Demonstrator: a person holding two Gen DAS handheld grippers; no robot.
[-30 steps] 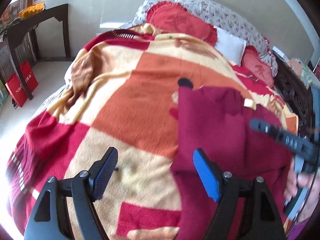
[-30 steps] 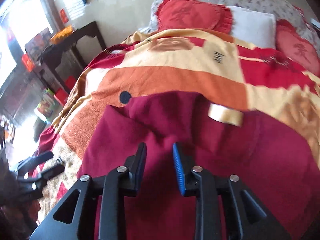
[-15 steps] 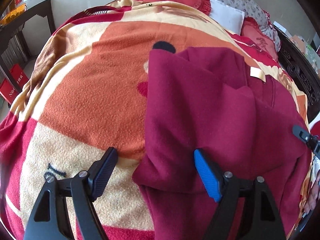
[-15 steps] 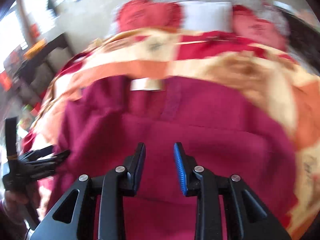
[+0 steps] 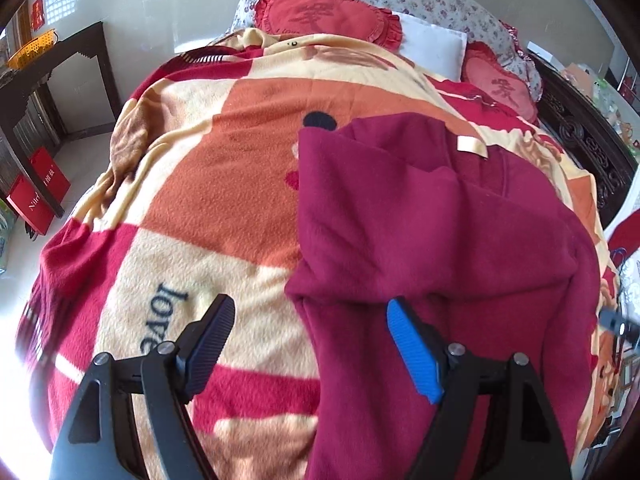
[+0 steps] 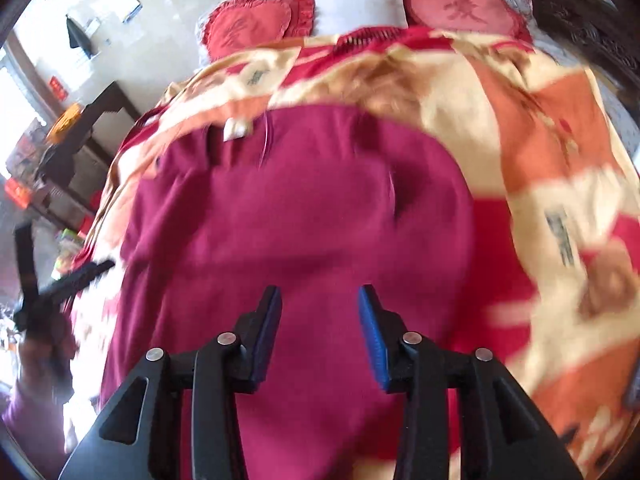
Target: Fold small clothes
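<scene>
Left wrist view: dark side table (image 5: 48, 68) with a yellow basket (image 5: 30, 46) far left, red bag (image 5: 38, 190) on the floor below it. Blanket (image 5: 208, 152) covers the bed. Left gripper (image 5: 310, 326) fingers wide apart, nothing between them; black finger (image 5: 212, 334) over the blanket, blue finger (image 5: 412, 352) over the garment (image 5: 420, 220). Garment is maroon, lies flat on the blanket right of centre, left side folded in, tan label (image 5: 472, 146) near the top edge. Red cushions (image 5: 328, 16) and a white pillow (image 5: 432, 50) at the head of the bed.

Right wrist view, motion-blurred: other gripper and hand (image 6: 44, 344) at the far left. Right gripper (image 6: 318, 312) fingers partly apart and opening, over the garment's lower middle; no cloth between them.
</scene>
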